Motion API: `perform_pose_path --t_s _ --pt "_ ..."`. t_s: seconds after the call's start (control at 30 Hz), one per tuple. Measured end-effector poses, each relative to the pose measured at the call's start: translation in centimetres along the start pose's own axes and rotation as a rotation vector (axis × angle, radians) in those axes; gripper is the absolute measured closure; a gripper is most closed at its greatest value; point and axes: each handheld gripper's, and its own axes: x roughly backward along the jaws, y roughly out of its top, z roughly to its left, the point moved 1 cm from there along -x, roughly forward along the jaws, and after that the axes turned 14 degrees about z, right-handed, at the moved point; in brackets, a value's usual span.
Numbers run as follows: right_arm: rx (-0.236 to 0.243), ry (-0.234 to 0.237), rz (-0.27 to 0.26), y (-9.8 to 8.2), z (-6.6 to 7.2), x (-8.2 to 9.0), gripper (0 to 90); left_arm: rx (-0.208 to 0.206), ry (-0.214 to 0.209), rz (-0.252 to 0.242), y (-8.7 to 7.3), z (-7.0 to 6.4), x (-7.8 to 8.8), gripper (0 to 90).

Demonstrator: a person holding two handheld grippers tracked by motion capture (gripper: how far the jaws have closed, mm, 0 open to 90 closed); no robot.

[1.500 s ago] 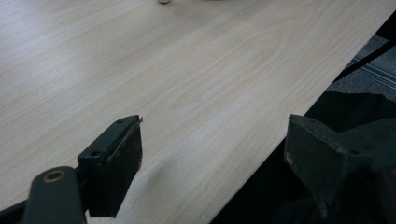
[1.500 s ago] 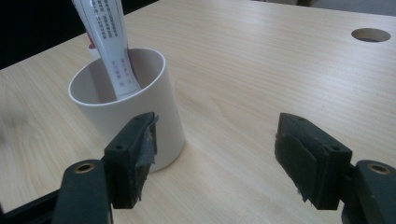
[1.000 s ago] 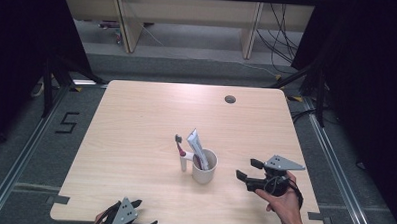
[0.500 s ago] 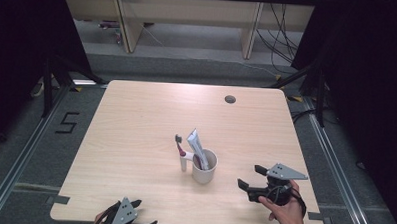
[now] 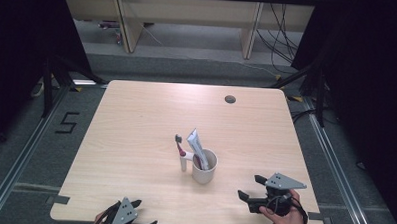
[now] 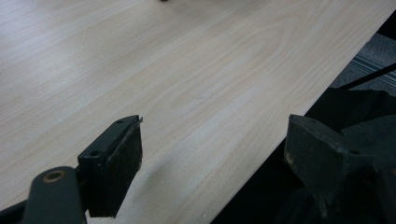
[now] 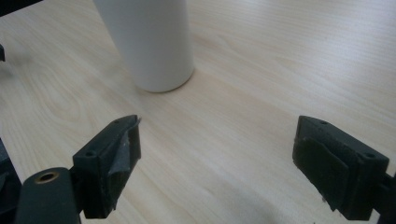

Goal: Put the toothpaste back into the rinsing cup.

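- At the far left of the high view, our left gripper (image 5: 133,214) sits at the near edge of the pale wooden table (image 5: 136,125), held by a hand that barely shows. In the left gripper view its two black jaws stand well apart with nothing between them, one over the wood and one past the table's edge.
- Risk here: we judge that a careless sweep of this gripper could catch the table's lip, since it straddles it.
- Near the middle of the table stands the white cylindrical ceramic cup (image 5: 204,167), upright. A red-handled toothbrush (image 5: 180,147) with a dark head and a white, flat-crimped toothpaste tube (image 5: 195,144) lean out of it toward the left and back.
- Risk here: the cup looks top-heavy with tall things leaning one way, so a push on its rim or on the tube could tip it or spill both onto the wood.
- To the right, well clear of the cup, our right gripper (image 5: 253,189) hovers low over the table with its jaws pointing left toward the cup. They have just been opening and now stand wide, with nothing between them.
- In the right gripper view the cup (image 7: 149,42) stands ahead and off to the left, not centred.
- Risk here: an approach from this line could strike the cup's side with one jaw and slide it.
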Motion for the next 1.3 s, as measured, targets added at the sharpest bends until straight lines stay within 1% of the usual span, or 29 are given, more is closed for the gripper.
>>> perform_pose_path --t_s 0.03,0.1,0.17,0.27,0.33,0.4,0.43,0.47,0.5,0.53,0.57,0.6,0.63,0.67,0.7,0.73,0.77,0.8,0.87,0.9,0.93,0.97,1.0,1.03,1.1,1.13,1.2,1.27,1.3 --pt "-0.018 0.007 0.008 -0.2 0.2 0.1 16.4 -0.001 -0.002 -0.003 0.0 0.0 0.0 19.1" --pt "0.002 0.007 0.013 -0.4 0.0 0.2 16.4 0.003 -0.002 -0.002 0.0 0.0 0.0 19.1" --pt "-0.023 0.001 0.012 -0.6 0.2 0.3 16.4 -0.001 -0.003 -0.004 0.0 0.0 0.0 19.1" --pt "-0.004 0.002 0.011 -0.9 0.0 0.5 16.4 0.021 -0.011 -0.021 0.0 -0.2 -0.1 19.1" --pt "-0.018 -0.010 0.007 -1.1 0.2 0.6 16.5 0.019 -0.009 -0.023 0.0 -0.2 -0.1 19.1" --pt "0.003 -0.020 0.018 -1.2 0.1 0.7 16.4 0.019 -0.007 -0.031 0.0 -0.2 -0.1 19.1" --pt "-0.024 -0.007 0.024 -1.3 0.4 0.7 16.4 0.018 -0.008 -0.032 0.0 -0.2 -0.1 19.1" --pt "-0.024 -0.012 0.021 -1.4 0.5 0.8 16.5 0.006 -0.003 -0.018 0.0 -0.1 0.0 19.1" --pt "0.007 -0.018 0.027 -1.5 0.3 0.9 16.4 0.004 -0.002 -0.017 0.0 -0.1 0.0 19.1" --pt "-0.019 -0.009 0.031 -1.6 0.6 0.8 16.4 0.004 -0.003 -0.020 0.0 -0.1 0.0 19.1" --pt "0.003 -0.004 0.035 -1.7 0.5 0.8 16.4 -0.017 0.027 0.005 0.0 0.1 0.1 19.1" --pt "-0.007 -0.010 0.044 -1.8 0.6 1.0 16.3 -0.019 0.018 0.007 0.0 0.1 0.1 19.1" --pt "0.010 -0.027 0.044 -1.9 0.5 0.9 16.3 0.010 -0.001 -0.025 0.1 -0.1 0.0 19.1" --pt "-0.028 -0.027 0.059 -2.1 0.8 1.0 16.3 0.013 -0.003 -0.026 0.1 -0.2 0.1 19.1" --pt "0.014 -0.052 0.060 -2.1 0.5 1.1 16.3 0.013 -0.004 -0.026 0.0 -0.2 0.1 19.1" --pt "-0.014 -0.036 0.071 -2.3 0.7 1.1 16.3 0.016 -0.004 -0.026 0.0 -0.2 0.1 19.1" --pt "0.006 -0.045 0.063 -2.3 0.5 1.1 16.3 0.002 0.000 -0.014 0.0 -0.1 0.2 19.1" --pt "-0.036 -0.039 0.079 -2.5 0.8 1.3 16.3 -0.006 0.011 -0.006 0.0 0.0 0.2 19.1" --pt "-0.011 -0.047 0.078 -2.7 0.6 1.3 16.4 0.001 0.001 -0.013 0.0 -0.1 0.2 19.1" --pt "-0.036 -0.042 0.091 -2.8 0.8 1.3 16.3 0.018 -0.002 -0.028 0.0 -0.2 0.1 19.1" --pt "-0.045 -0.038 0.092 -2.9 0.9 1.3 16.3 0.000 0.002 -0.012 0.0 -0.1 0.2 19.1" --pt "0.003 -0.058 0.086 -2.9 0.6 1.4 16.3 -0.012 0.013 -0.007 0.0 0.1 0.1 19.1" --pt "-0.011 -0.055 0.098 -3.0 0.7 1.4 16.3 -0.015 0.031 0.005 0.0 0.1 0.1 19.1" --pt "-0.019 -0.060 0.105 -3.1 0.9 1.5 16.3 -0.002 0.007 -0.005 0.0 0.0 0.1 19.1" --pt "0.004 -0.066 0.109 -3.2 0.7 1.5 16.3 0.005 0.002 -0.015 0.0 -0.1 0.0 19.1" --pt "0.003 -0.063 0.115 -3.3 0.7 1.5 16.4 0.005 0.001 -0.022 0.0 -0.1 0.0 19.1" --pt "-0.013 -0.057 0.120 -3.5 0.9 1.5 16.3 -0.014 0.029 0.003 0.0 0.2 0.1 19.1" --pt "-0.009 -0.074 0.119 -3.6 0.9 1.7 16.3 -0.014 0.020 -0.005 0.0 0.2 0.1 19.1" --pt "-0.001 -0.062 0.121 -3.6 0.9 1.6 16.3 -0.015 0.023 -0.003 0.0 0.2 0.1 19.1"
